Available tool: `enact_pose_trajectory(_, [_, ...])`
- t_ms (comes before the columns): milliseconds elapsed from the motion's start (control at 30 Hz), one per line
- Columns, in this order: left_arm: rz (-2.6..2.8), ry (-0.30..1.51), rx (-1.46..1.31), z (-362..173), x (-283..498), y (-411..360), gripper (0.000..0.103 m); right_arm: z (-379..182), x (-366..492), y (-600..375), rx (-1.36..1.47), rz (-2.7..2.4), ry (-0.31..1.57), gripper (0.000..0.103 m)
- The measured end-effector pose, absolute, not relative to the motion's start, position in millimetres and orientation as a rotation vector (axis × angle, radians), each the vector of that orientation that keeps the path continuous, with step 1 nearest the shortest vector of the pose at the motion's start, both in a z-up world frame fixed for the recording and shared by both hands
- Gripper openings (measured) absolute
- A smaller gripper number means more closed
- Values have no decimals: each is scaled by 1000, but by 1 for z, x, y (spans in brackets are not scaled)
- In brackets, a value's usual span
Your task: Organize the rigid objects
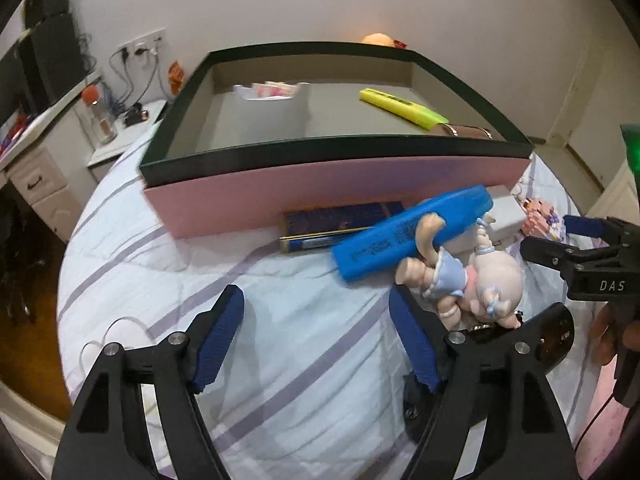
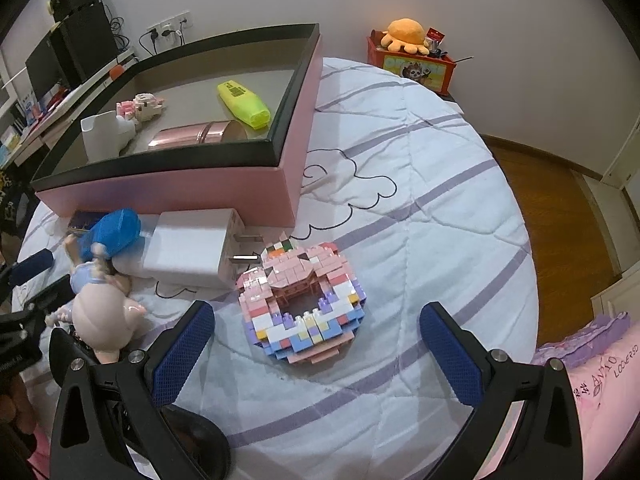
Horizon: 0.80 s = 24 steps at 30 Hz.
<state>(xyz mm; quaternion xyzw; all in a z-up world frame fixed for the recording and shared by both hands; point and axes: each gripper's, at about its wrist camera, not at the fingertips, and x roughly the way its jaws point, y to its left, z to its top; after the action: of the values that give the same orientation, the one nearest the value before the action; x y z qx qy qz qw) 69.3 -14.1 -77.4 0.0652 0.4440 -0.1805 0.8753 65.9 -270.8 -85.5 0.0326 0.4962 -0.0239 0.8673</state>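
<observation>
Left wrist view, bed (image 1: 280, 340) with pink box (image 1: 340, 188) hiding part of a dark book (image 1: 340, 220), blue marker (image 1: 416, 232) across a doll (image 1: 480, 276), left hand-held gripper (image 1: 320, 340) spread empty, right hand-held gripper (image 2: 316, 356) spread before a brick model (image 2: 300, 300), white charger (image 2: 192, 252) behind.

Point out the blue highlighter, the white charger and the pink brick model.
blue highlighter (image 1: 412, 236): left wrist view, middle of its barrel.
white charger (image 2: 188, 246): right wrist view, its top face.
pink brick model (image 2: 300, 304): right wrist view, its central pink part.
</observation>
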Motion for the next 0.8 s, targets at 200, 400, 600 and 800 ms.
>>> enact_pose_trajectory(200, [-404,923,132,-78,79,-25,77,-87,67,-269,64,-52,1042,103])
enact_pose_trajectory(400, [-393,951,62,-76,74,-15,84,-87,69,-272,70,-52,1042,103])
enact_pose_trajectory(600, [-379,963,43,-77,70,-14,95,-89,74,-272,60,-54,1039,103])
enact_pose_trajectory(800, [-417,923,80,-71,75,-26,95,-89,76,-269,57,-46,1034,103])
